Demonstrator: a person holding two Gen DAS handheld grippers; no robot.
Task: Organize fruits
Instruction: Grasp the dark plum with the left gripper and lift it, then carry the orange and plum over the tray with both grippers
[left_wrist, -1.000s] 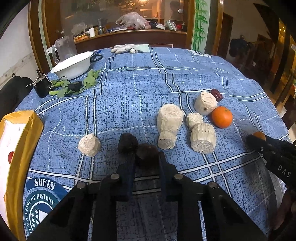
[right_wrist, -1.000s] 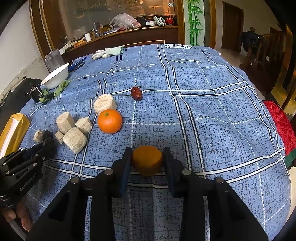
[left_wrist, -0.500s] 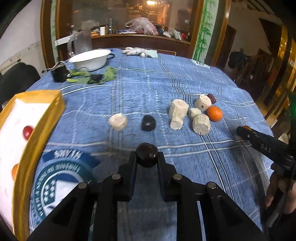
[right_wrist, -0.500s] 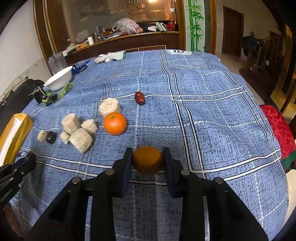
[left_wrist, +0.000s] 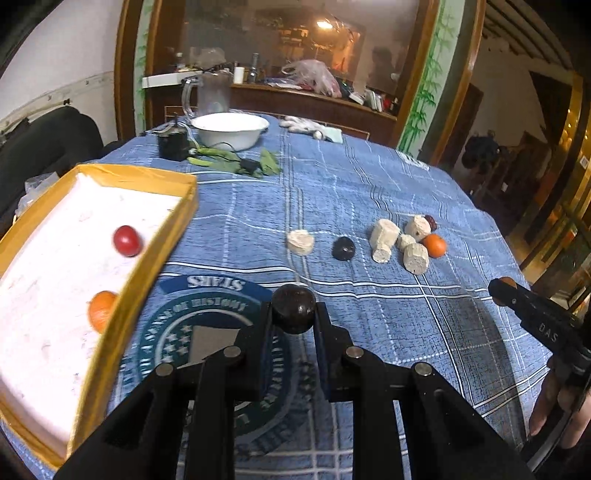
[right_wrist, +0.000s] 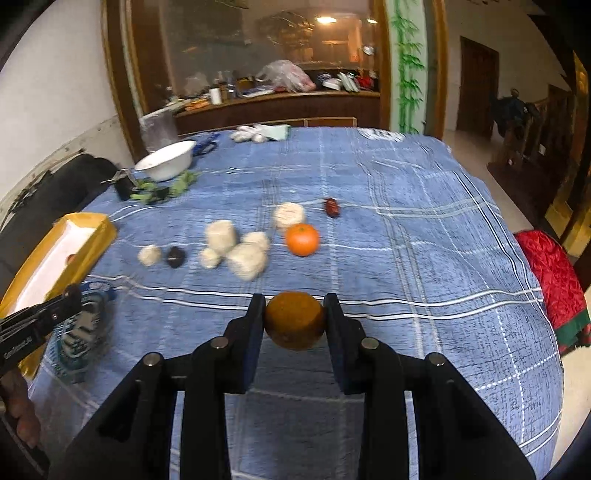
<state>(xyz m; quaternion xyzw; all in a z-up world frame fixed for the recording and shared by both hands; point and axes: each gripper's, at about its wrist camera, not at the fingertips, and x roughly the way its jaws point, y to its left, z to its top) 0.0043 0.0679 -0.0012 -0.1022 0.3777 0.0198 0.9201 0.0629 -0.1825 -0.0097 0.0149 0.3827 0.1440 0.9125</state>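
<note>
My left gripper (left_wrist: 293, 314) is shut on a dark round fruit (left_wrist: 293, 308), held above the blue cloth just right of the yellow-rimmed box (left_wrist: 147, 254). Inside that box lie a red fruit (left_wrist: 126, 240) and an orange one (left_wrist: 101, 310). My right gripper (right_wrist: 294, 321) is shut on a dull orange fruit (right_wrist: 294, 319) over the cloth's near side. On the cloth remain a bright orange (right_wrist: 302, 239), a dark fruit (right_wrist: 175, 256), a red date (right_wrist: 332, 207) and several pale corn-cob pieces (right_wrist: 245, 256).
A white bowl (left_wrist: 229, 129), green leaves (left_wrist: 236, 164) and a black device (left_wrist: 171, 144) sit at the far left of the table. White gloves (right_wrist: 258, 133) lie at the far edge. A red cushion (right_wrist: 554, 277) is off the right side.
My left gripper has lifted the dark fruit off the cloth and swung left toward the box. My right gripper has risen and drawn back a little with its orange fruit.
</note>
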